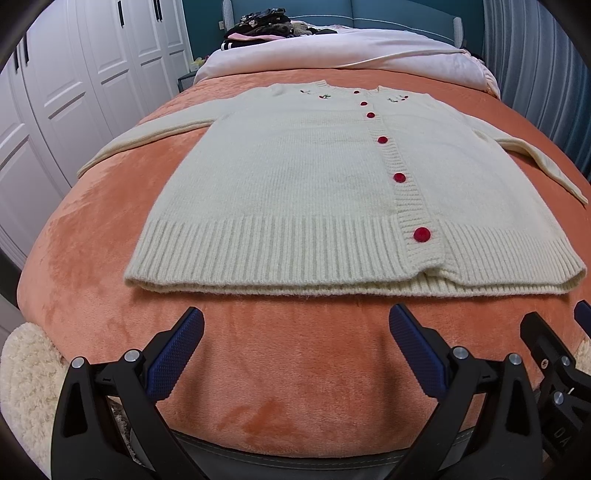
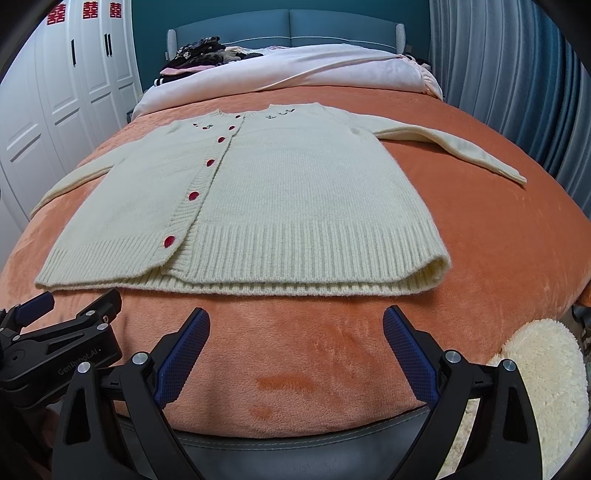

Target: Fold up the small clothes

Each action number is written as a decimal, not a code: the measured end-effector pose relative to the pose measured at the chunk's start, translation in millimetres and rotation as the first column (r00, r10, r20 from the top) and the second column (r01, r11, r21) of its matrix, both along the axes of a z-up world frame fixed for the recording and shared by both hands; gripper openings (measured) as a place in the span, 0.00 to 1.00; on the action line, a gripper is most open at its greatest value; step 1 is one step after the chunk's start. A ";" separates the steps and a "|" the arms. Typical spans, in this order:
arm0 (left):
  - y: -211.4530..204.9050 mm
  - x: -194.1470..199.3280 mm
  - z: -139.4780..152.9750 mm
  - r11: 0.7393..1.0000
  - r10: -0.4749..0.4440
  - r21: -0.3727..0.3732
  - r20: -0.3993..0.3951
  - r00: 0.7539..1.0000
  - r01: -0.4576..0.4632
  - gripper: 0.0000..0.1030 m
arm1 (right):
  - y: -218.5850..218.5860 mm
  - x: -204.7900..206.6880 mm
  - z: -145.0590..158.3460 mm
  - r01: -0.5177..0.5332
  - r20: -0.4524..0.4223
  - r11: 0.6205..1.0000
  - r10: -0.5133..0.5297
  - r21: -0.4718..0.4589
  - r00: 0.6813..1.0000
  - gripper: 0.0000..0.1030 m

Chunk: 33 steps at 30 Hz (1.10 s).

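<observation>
A cream knitted cardigan (image 1: 295, 173) with red buttons lies flat and face up on the orange blanket (image 1: 258, 362), both sleeves spread out to the sides. It also shows in the right wrist view (image 2: 295, 192). My left gripper (image 1: 295, 325) is open and empty, just short of the ribbed hem. My right gripper (image 2: 295, 325) is open and empty too, in front of the hem's right half. The right gripper's finger shows at the left wrist view's right edge (image 1: 546, 343); the left gripper shows at the right wrist view's left edge (image 2: 66, 332).
A white duvet (image 1: 351, 48) and a pile of dark clothes (image 1: 266, 26) lie at the head of the bed. White wardrobe doors (image 1: 74, 74) stand on the left, a curtain (image 2: 517, 74) on the right. A fluffy cream rug (image 2: 546, 369) lies below the bed's foot.
</observation>
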<state>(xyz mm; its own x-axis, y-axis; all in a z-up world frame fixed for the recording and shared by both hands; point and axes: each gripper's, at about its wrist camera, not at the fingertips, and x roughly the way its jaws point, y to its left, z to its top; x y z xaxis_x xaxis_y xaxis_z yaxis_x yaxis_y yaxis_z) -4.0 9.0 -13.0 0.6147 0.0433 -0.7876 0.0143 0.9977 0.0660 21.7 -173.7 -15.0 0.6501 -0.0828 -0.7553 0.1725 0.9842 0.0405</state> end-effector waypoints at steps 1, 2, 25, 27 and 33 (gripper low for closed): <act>0.4 -0.4 -0.1 1.000 0.000 0.000 0.000 1.000 0.000 0.95 | 0.0 -0.1 -0.1 0.001 0.000 1.000 -0.001 0.000 1.000 0.90; 0.8 -0.7 0.0 1.000 0.000 -0.001 0.000 1.000 0.000 0.95 | -0.1 0.0 0.1 0.000 -0.001 1.000 0.000 0.001 1.000 0.90; -0.4 -0.6 -3.1 1.000 -0.003 0.004 -0.004 1.000 0.003 0.95 | 1.1 0.3 -1.5 -0.002 -0.003 1.000 0.002 0.002 1.000 0.90; -0.4 -0.5 -3.1 1.000 -0.002 0.003 -0.005 1.000 0.002 0.95 | 1.1 0.3 -1.5 -0.001 -0.003 1.000 0.001 0.003 1.000 0.90; 7.7 3.8 12.5 0.998 0.000 -0.061 0.002 1.000 0.001 0.95 | -27.3 8.0 7.3 0.039 0.022 0.993 -0.041 0.116 0.999 0.90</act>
<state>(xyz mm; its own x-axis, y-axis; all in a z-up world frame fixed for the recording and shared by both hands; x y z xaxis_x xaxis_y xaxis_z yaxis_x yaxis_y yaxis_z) -0.3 16.7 -0.5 0.6166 -0.0050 -0.7873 0.0147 0.9999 0.0051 29.6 -200.9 -7.7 0.6661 -0.0226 -0.7455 0.2092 0.9651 0.1577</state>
